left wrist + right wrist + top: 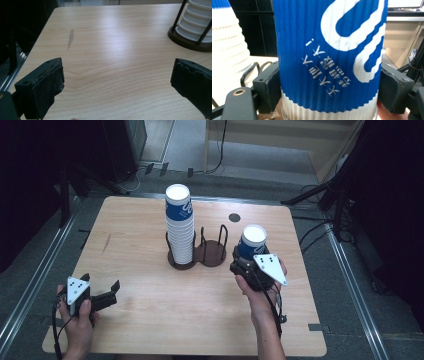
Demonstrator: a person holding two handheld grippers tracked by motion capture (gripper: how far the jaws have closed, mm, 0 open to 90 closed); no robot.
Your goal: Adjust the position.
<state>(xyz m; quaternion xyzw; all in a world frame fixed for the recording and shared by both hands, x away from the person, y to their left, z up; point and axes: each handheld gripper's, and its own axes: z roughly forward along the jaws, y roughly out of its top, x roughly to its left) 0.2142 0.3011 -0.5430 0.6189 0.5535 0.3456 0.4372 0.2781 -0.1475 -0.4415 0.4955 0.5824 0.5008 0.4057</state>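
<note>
While right gripper clamps one cup, one stack

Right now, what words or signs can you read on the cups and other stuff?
Blue cup held in the right hand-held gripper: a big white curly logo and a slanted, upside-down line of white Chinese-looking characters ending in "!", too blurred to read for sure.
Top cup of the stack: part of the same white logo, too small to read.
Table: no writing.

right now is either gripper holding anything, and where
Right gripper holds an upside-down blue cup, jaws on opposite sides of its ribbed wall. Left gripper is open, empty.
</note>
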